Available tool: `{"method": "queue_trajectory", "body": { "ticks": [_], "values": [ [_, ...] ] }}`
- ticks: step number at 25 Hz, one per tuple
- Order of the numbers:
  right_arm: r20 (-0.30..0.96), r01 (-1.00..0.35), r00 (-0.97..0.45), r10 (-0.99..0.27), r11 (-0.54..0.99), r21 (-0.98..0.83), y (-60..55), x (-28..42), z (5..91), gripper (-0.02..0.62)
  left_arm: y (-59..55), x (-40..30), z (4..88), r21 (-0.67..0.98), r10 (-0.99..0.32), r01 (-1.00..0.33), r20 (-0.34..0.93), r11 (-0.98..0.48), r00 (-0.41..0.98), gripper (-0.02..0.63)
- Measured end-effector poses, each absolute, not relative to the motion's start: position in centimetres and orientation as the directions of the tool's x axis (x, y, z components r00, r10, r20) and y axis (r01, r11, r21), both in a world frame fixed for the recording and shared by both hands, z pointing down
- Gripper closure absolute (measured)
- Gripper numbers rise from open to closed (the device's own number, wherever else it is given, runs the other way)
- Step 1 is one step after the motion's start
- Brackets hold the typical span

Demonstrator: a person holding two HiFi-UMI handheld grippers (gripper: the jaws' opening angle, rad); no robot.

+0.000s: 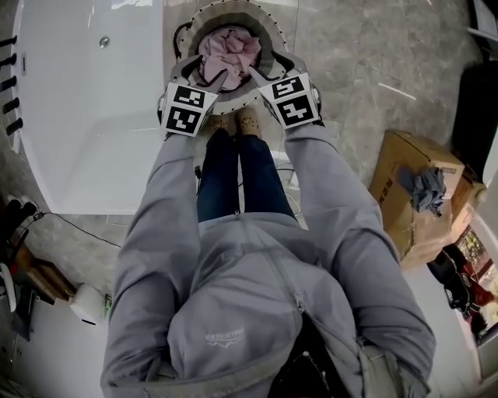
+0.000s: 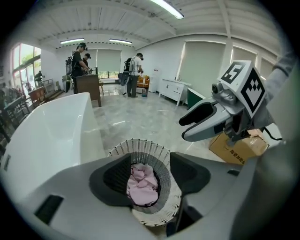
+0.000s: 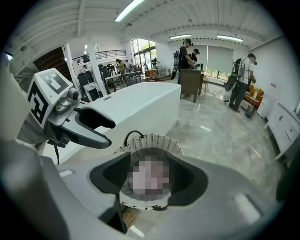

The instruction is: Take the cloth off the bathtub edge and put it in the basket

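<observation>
1. The pink cloth [image 1: 229,50] lay bunched in the bottom of the basket [image 1: 233,14]. No part of it hung over the rim, and nothing touched it.
2. The left gripper [image 1: 206,74] hovered over the rim at about 7 o'clock. Its jaws were spread and pinched nothing; its own view looked between them straight down onto the cloth [image 2: 143,185] inside the basket [image 2: 140,145].
3. The right gripper [image 1: 268,70] hovered over the rim at about 5 o'clock, its jaws likewise spread and empty above the basket [image 3: 150,140].
4. The white bathtub [image 1: 85,116] stood at the basket's 9 o'clock. The stretch of its edge in sight carried no cloth.
5. A cardboard box [image 1: 412,194] with a grey rag [image 1: 424,188] on top sat well apart, at about 4 o'clock.
6. Judged from this, the removal and the drop were both done. All that seemed left was to lift the two grippers clear of the basket.
</observation>
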State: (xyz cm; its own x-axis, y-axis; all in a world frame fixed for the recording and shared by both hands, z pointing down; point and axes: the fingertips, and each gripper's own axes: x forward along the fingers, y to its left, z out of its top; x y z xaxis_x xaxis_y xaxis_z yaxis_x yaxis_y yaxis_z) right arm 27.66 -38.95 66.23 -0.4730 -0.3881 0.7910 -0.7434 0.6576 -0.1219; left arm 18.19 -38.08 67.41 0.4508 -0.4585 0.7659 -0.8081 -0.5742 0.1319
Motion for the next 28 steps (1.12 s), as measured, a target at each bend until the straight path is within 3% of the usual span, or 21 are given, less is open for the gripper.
{"method": "queue_trajectory", "body": {
  "ticks": [2,4,7,21,28],
  "values": [
    [0.777,-0.746,-0.469,-0.421,0.659,-0.093,-39.2,27.6,64.8,0.38,-38.4,18.2,66.0,0.11,-0.501,-0.819,0.742,-0.564,0.445,0.381],
    [0.759,-0.751,-0.466,-0.455,0.657,-0.066,-39.2,27.7,63.3,0.475,-38.6,18.1,64.3,0.071,-0.554,-0.83,0.712,-0.553,0.43,0.572],
    [0.728,-0.768,-0.477,-0.492,0.636,-0.073,-39.1,28.0,60.9,0.591,-38.2,18.3,61.6,0.044,-0.597,-0.832,0.675,-0.554,0.433,0.595],
    [0.515,-0.852,-0.474,-0.714,0.521,-0.061,-37.9,29.8,45.4,0.591,-36.0,19.2,47.5,0.05,-0.725,-0.866,0.524,-0.497,0.447,0.601],
    [0.353,-0.868,-0.467,-0.811,0.497,-0.006,-37.3,30.5,35.5,0.591,-36.5,19.4,37.5,0.025,-0.827,-0.889,0.356,-0.456,0.435,0.601]
  ]
}}
